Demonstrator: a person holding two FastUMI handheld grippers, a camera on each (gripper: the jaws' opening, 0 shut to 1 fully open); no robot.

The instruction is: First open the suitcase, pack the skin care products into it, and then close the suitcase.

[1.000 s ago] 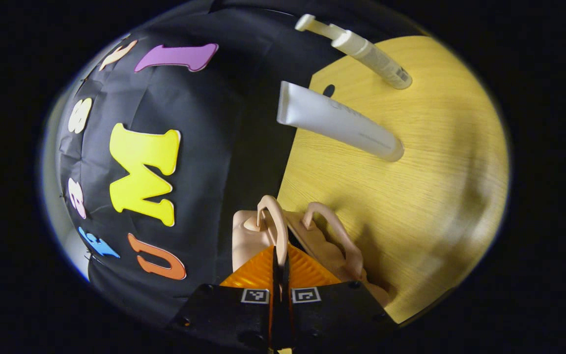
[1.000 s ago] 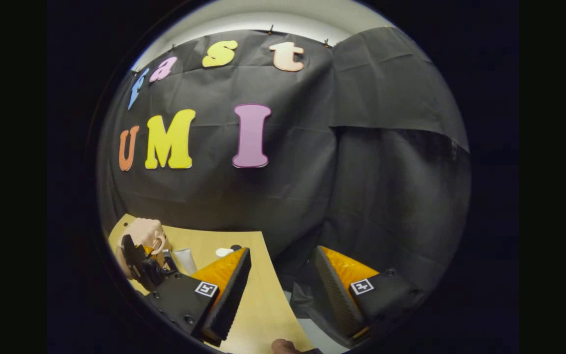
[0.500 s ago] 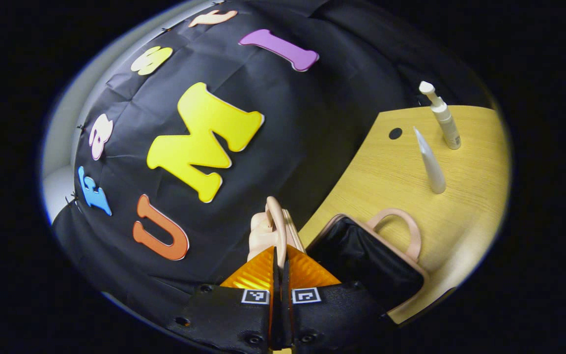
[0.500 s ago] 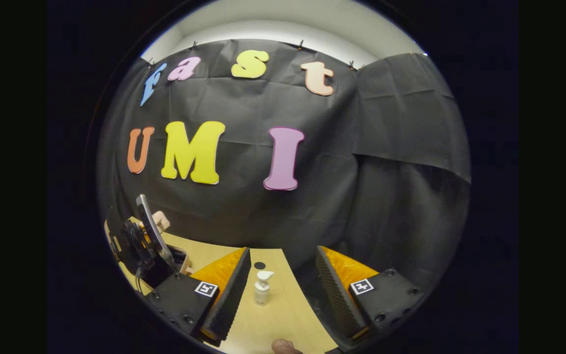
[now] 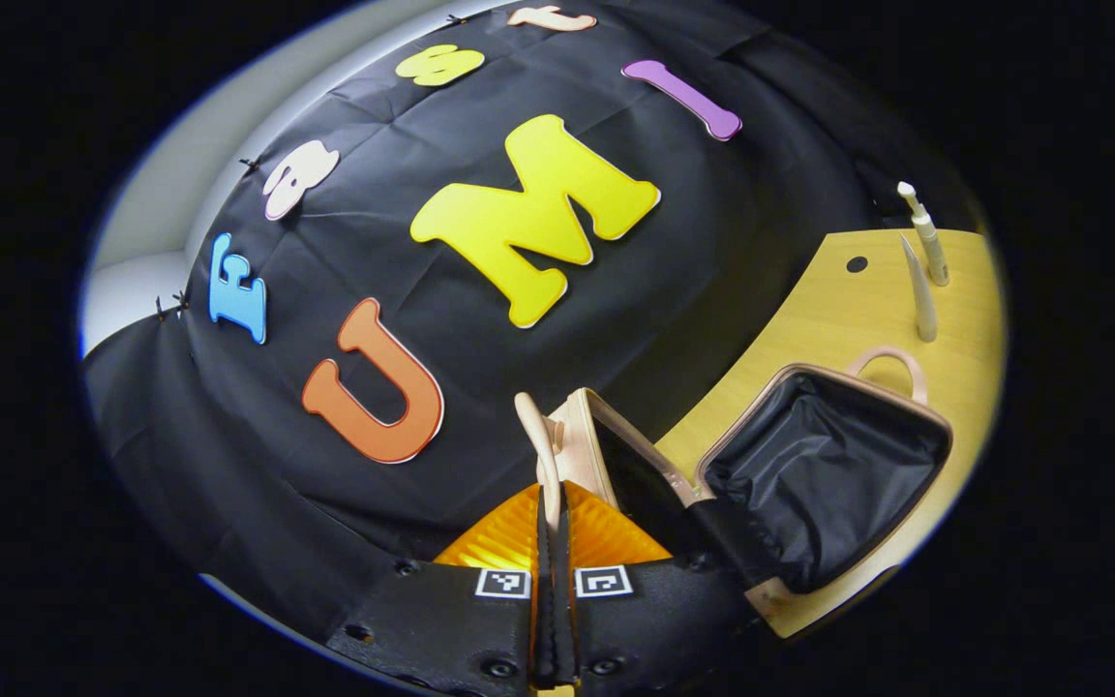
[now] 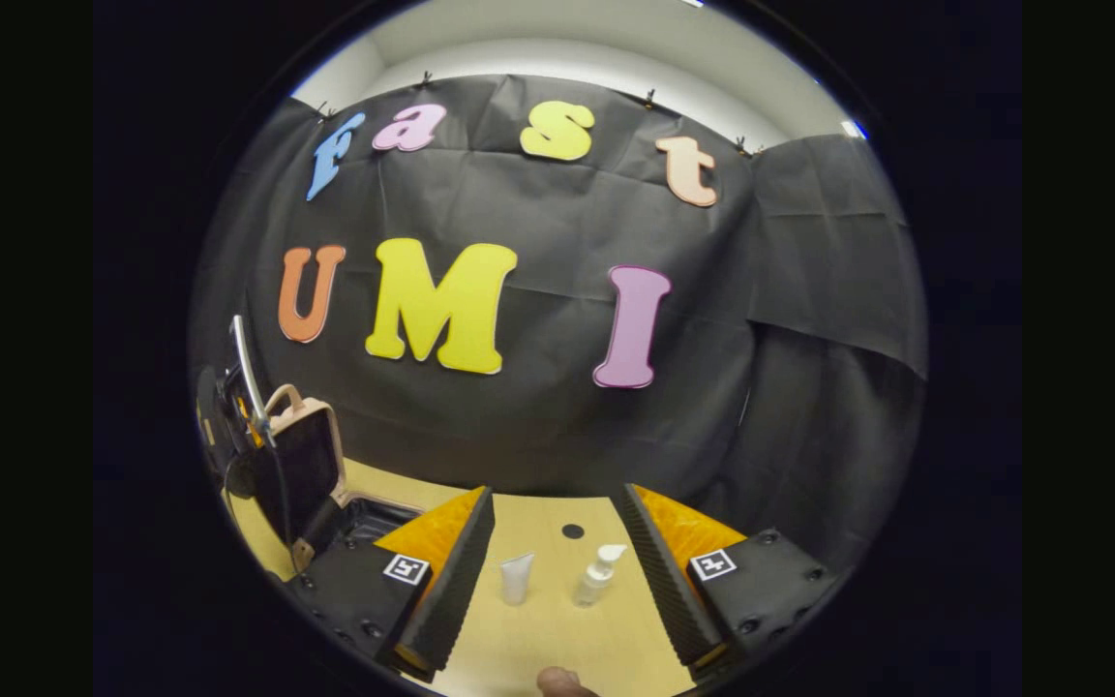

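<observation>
1. Beige, with a black fabric lining, the suitcase (image 5: 824, 465) lies open on the wooden table (image 5: 838, 300); its lid (image 5: 582, 450) stands raised, and its base half rests flat with a second loop handle at its far edge.
2. The left gripper (image 5: 550, 503) is clamped tight on the lid's handle (image 5: 540, 440), a thin curved beige loop that rises straight from between its two fingers.
3. In the right gripper view the lid (image 6: 311, 465) stands upright at the far left, well apart from the right gripper (image 6: 557, 552), with the left gripper (image 6: 228, 436) behind it, though the edge of that view is dark and hard to read.
4. The right gripper's fingers are spread wide and hold nothing; their inner faces are ribbed.
5. Seen between those fingers, farther off on the table, stand a white tube (image 6: 516, 578) and a white pump bottle (image 6: 596, 575), just beside each other.
6. In the left gripper view the tube (image 5: 920, 290) and pump bottle (image 5: 925, 237) stand beyond the suitcase, near the table's far edge.
7. The tube tapers to a flat crimped end; the bottle is a slim cylinder.
</observation>
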